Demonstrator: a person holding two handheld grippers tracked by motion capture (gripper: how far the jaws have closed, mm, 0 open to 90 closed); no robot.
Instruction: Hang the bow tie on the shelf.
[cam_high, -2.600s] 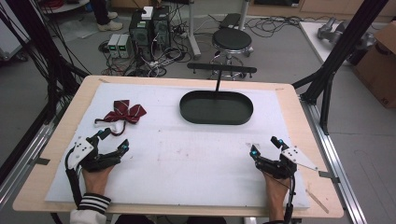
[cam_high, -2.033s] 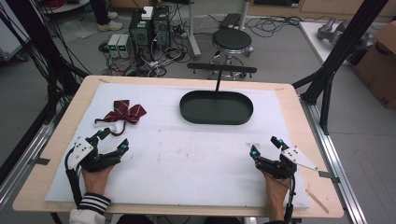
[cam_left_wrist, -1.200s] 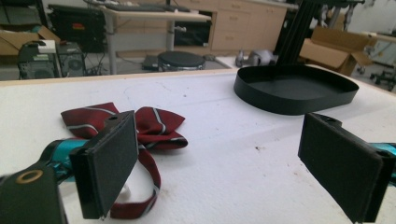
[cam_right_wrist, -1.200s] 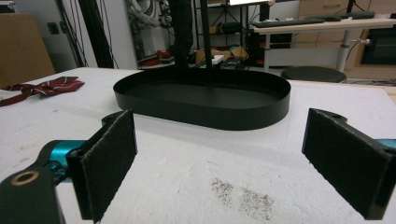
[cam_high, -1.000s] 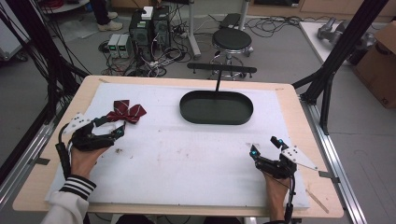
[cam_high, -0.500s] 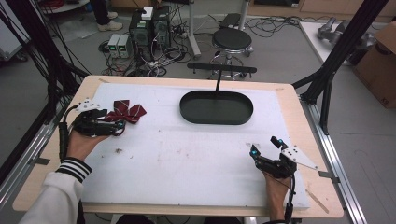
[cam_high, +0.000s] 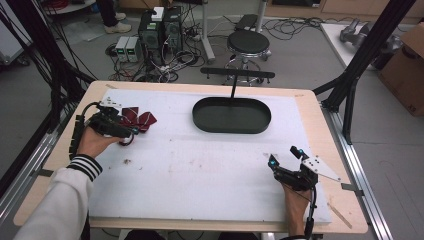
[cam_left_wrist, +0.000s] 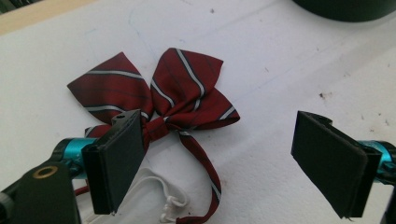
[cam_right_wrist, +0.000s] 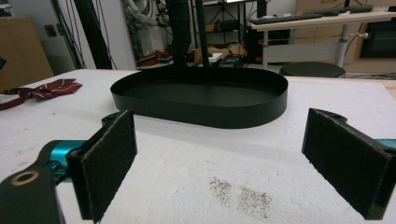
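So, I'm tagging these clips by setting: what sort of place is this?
Most likely a lab or workshop set up for recording. The table sits inside a black metal frame, computer boxes with tangled cables stand on the floor behind, and a stool stands nearby.

Bright, even indoor light, soft shadows, mild blur, no strong glare.

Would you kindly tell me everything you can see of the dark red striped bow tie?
The dark red striped bow tie looks like woven fabric with thin white and dark diagonal stripes. It lies flat on the white table cover near its far left corner, two wings fanned from a central knot, a narrow strap and white elastic trailing nearer the camera. One pad overlaps its knot; contact is unclear.
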